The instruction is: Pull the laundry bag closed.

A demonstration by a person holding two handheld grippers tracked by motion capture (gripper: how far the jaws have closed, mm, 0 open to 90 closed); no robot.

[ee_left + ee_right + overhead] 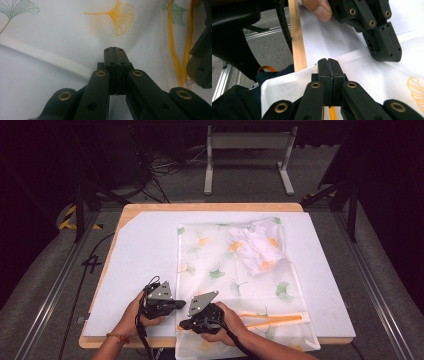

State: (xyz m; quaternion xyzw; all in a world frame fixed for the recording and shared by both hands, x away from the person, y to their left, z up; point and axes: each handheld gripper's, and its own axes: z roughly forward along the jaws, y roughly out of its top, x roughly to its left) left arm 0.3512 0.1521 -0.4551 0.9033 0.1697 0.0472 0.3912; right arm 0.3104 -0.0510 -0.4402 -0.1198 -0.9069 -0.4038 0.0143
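Here mesh bag [235, 270] lies lengthwise away from person, orange zipper [272, 319] crosswise.

Mesh bag's [240, 270] near edge cut off

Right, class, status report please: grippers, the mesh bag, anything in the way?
Left gripper and right gripper both shut, at the mesh bag near its left edge. Bag flat on the white mat, garment inside. Nothing in the way.

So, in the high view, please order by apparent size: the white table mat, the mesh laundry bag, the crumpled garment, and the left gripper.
1. white table mat
2. mesh laundry bag
3. crumpled garment
4. left gripper, though it sits nearer the camera, so it looks larger than it is.
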